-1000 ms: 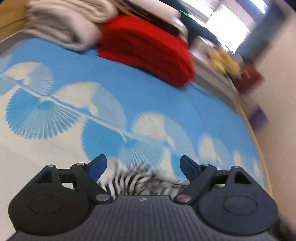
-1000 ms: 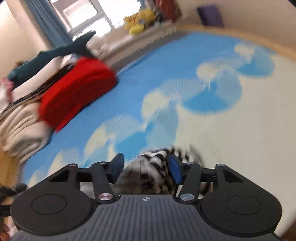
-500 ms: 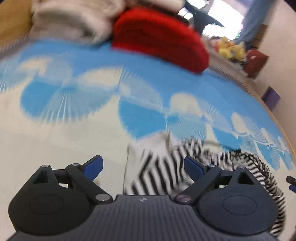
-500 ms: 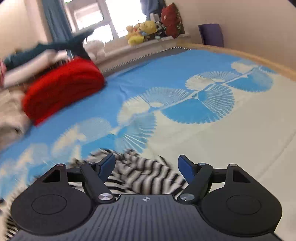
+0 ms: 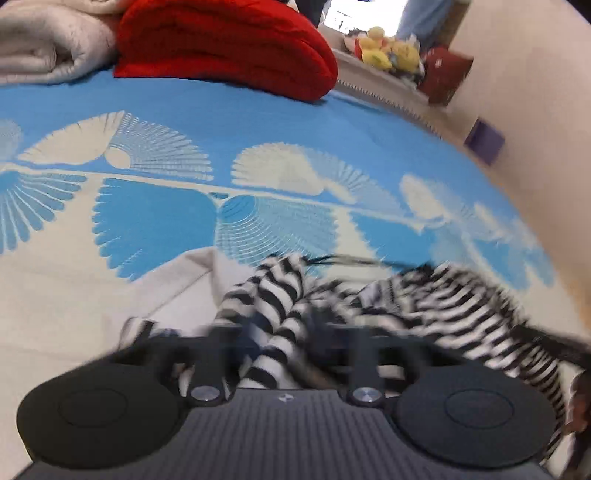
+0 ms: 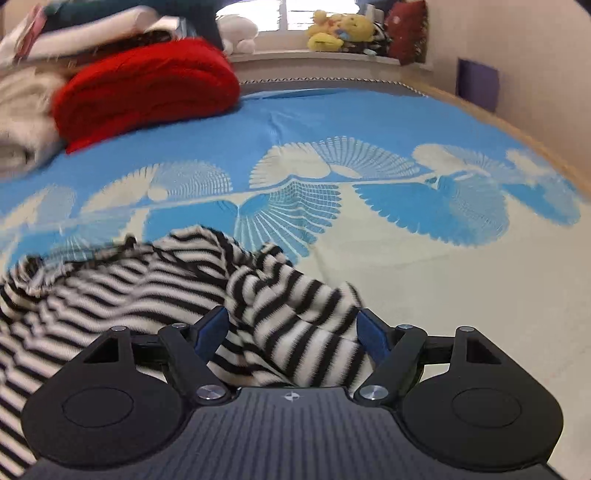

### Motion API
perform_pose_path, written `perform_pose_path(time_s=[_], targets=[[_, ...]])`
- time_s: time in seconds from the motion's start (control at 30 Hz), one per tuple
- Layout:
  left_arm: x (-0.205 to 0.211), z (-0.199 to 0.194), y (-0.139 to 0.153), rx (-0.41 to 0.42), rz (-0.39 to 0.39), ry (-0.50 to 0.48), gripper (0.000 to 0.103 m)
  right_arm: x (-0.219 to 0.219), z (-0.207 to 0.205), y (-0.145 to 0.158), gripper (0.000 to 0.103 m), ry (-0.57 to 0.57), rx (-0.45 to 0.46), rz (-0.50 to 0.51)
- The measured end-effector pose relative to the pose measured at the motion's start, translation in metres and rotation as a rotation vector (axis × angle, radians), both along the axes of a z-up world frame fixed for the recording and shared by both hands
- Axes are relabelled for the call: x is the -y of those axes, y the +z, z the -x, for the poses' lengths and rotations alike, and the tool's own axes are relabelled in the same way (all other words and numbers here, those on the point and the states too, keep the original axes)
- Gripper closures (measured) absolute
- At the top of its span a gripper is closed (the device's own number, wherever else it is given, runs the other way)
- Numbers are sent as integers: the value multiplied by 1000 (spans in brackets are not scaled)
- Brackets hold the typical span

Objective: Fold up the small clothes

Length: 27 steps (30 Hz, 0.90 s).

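Observation:
A black-and-white striped garment (image 6: 122, 291) lies crumpled on the blue-and-cream patterned bedspread (image 6: 388, 118). In the right wrist view my right gripper (image 6: 291, 332) is open, its blue pads either side of a bunched fold of the garment. In the left wrist view the garment (image 5: 443, 302) spreads to the right. My left gripper (image 5: 280, 343) is blurred by motion, with its fingers drawn in around a striped fold; whether they pinch it is unclear.
A folded red blanket (image 5: 229, 40) and folded cream bedding (image 5: 48, 44) lie at the far side of the bed. Stuffed toys (image 6: 340, 29) sit on the windowsill. A wall (image 6: 517, 48) runs along the right edge.
Both grippers dropped down onto the striped garment. The right gripper opened from its grip on the cloth. The left gripper's fingers moved inward around a fold.

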<state>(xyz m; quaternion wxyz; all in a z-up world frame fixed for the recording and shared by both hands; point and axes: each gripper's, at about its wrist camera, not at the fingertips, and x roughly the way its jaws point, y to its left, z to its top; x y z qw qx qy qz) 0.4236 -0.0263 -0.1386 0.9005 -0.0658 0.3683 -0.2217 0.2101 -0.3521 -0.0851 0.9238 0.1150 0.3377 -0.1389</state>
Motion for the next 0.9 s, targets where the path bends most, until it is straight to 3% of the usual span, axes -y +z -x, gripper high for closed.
perform_pose_path(time_s=[0.07,0.13,0.2,0.27,0.33,0.4,0.47,0.53,0.6,0.67,0.73,0.9], targets=[[1,3,10,43,-19,9,97,1,-5,2,102,10,9,-30],[-8,8,30,106,-54,38,97,3,-3,13,102,-6,51,-25],[-29,7,46,134,-39,108,97,5,4,30,102,7,103,-55],[-49,-2,50,137,-30,185,99,8,13,48,102,13,164,-110],[-54,-15,40,94,-64,224,99,6,16,56,102,8,209,-97],[-50,-26,17,27,-116,232,99,4,4,45,102,-40,167,-66],[-42,-31,-4,-19,-196,248,99,5,-16,20,102,-89,47,-49],[-42,-28,-3,-8,-196,236,96,10,-31,-6,102,-143,-53,-28],[-48,-21,16,42,-118,214,81,17,-36,-15,102,-177,-76,-74],[-55,-12,37,80,-22,170,45,22,-33,-5,102,-179,-39,-132],[-52,-5,50,101,10,76,42,24,-27,5,102,-166,-4,-142],[-10,3,26,43,-113,-162,37,27,-23,13,101,-159,19,-167]])
